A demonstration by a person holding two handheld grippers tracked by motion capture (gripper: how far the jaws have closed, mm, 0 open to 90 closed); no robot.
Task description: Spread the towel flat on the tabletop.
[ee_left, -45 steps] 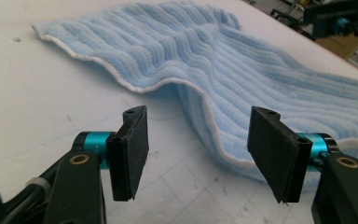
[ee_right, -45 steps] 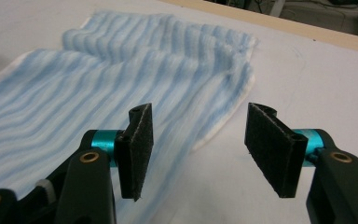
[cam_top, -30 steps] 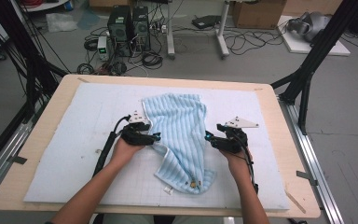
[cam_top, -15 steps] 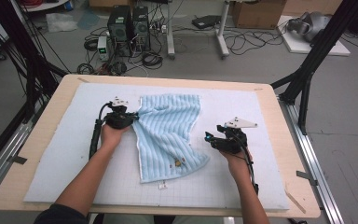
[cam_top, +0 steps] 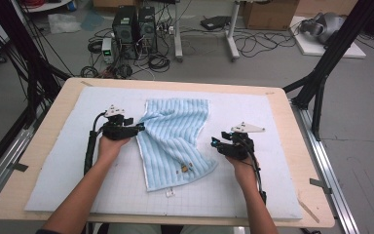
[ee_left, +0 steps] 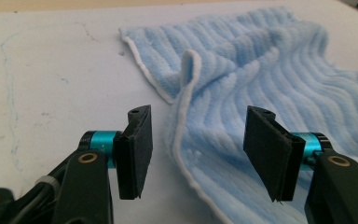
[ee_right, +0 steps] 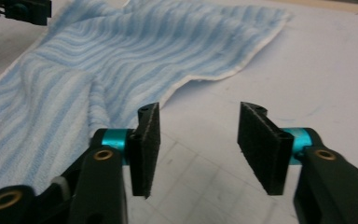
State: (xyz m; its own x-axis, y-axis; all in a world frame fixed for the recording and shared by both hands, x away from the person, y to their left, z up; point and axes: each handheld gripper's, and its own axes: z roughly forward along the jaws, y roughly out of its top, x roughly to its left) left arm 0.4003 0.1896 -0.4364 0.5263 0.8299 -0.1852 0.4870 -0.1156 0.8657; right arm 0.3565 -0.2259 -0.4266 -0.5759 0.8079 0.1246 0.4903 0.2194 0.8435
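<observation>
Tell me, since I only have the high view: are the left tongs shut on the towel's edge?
Observer: No. In the left gripper view the left tongs stand open, and the towel lies between the jaws with its white edge unpinched.
Operator: And the right tongs?
Observer: The right tongs are open too, with bare gridded mat between the jaws. The towel's edge lies just outside one jaw.
Operator: Is the towel flat by the left tongs?
Observer: No, a small fold stands up just ahead of them.
</observation>
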